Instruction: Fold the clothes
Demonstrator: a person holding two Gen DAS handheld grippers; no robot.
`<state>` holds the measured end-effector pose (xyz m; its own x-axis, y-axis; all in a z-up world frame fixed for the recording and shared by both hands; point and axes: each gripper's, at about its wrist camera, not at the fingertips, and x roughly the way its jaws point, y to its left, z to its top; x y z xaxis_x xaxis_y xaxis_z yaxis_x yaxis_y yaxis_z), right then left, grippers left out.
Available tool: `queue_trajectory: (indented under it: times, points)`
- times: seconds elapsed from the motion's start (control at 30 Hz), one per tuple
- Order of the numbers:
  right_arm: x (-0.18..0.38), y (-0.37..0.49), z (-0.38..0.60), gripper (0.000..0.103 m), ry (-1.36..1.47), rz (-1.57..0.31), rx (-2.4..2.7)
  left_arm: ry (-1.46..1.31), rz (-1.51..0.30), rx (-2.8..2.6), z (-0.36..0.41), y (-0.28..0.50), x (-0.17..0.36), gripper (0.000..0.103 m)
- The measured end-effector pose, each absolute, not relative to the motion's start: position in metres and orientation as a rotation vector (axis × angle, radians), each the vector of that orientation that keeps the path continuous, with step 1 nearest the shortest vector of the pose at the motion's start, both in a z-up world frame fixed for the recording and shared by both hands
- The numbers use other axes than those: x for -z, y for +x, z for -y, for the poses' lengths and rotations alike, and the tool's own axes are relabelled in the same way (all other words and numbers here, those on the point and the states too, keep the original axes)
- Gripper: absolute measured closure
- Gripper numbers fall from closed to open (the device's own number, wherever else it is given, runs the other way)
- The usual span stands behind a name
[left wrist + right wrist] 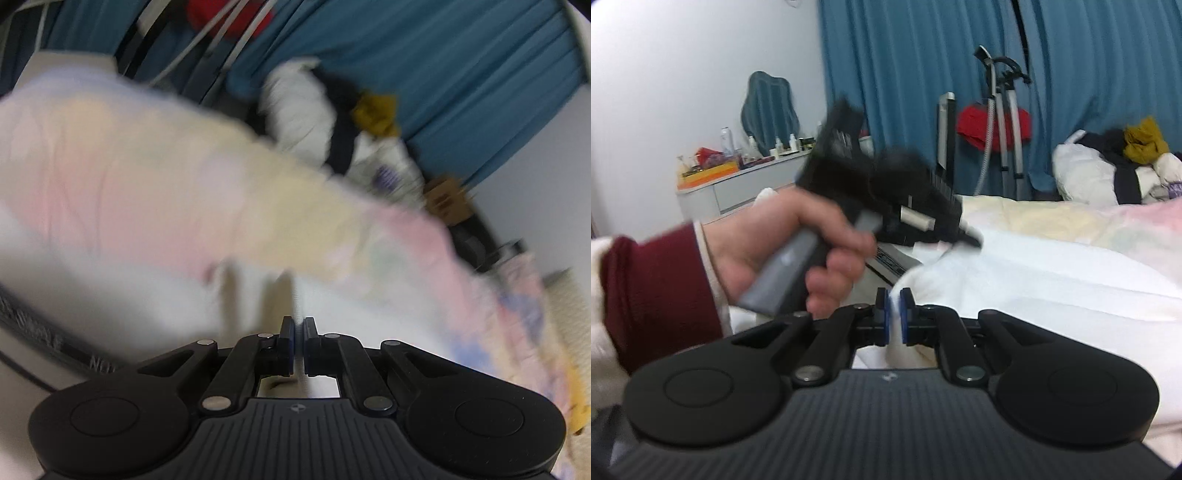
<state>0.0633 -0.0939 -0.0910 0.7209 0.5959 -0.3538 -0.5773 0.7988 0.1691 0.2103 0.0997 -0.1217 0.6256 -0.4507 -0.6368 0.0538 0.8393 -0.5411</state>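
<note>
— Right tongs (894,314), lowest in the frame: what do they hold?
— Nearly closed on a white garment (1034,280) fold; it spreads rightward over the bed (1052,218).
— Left tongs (299,339)?
— Pinched on it too, upper left of the right pair.

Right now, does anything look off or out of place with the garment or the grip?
Nothing is damaged or spilled. The white garment is pinched in the right hand-held gripper and the left hand-held gripper, bunched between them, not flat. A heap of unfolded clothes sits behind on the bed. The left view is too blurred for detail.
</note>
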Motion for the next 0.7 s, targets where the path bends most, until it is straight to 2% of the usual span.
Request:
queue_trajectory:
  times: [0.2, 0.33, 0.43, 0.57, 0.7]
  points:
    - [0.066, 0.055, 0.119, 0.094, 0.101, -0.326, -0.604, -0.454, -0.886, 0.289, -0.094, 0.214, 0.138, 0.097]
    - [0.088, 0.072, 0.119, 0.094, 0.050, -0.385, -0.508, -0.408, -0.868, 0.281, -0.089, 0.206, 0.133, 0.094]
    - [0.130, 0.094, 0.105, 0.095, 0.012, -0.582, -0.484, -0.395, -0.851, 0.258, -0.087, 0.194, 0.128, 0.092]
    - [0.142, 0.094, 0.091, 0.095, -0.073, -0.537, -0.485, -0.377, -0.828, 0.227, -0.083, 0.178, 0.122, 0.090]
    - [0.140, 0.099, 0.098, 0.096, -0.038, -0.551, -0.500, -0.393, -0.812, 0.209, -0.091, 0.144, 0.105, 0.086]
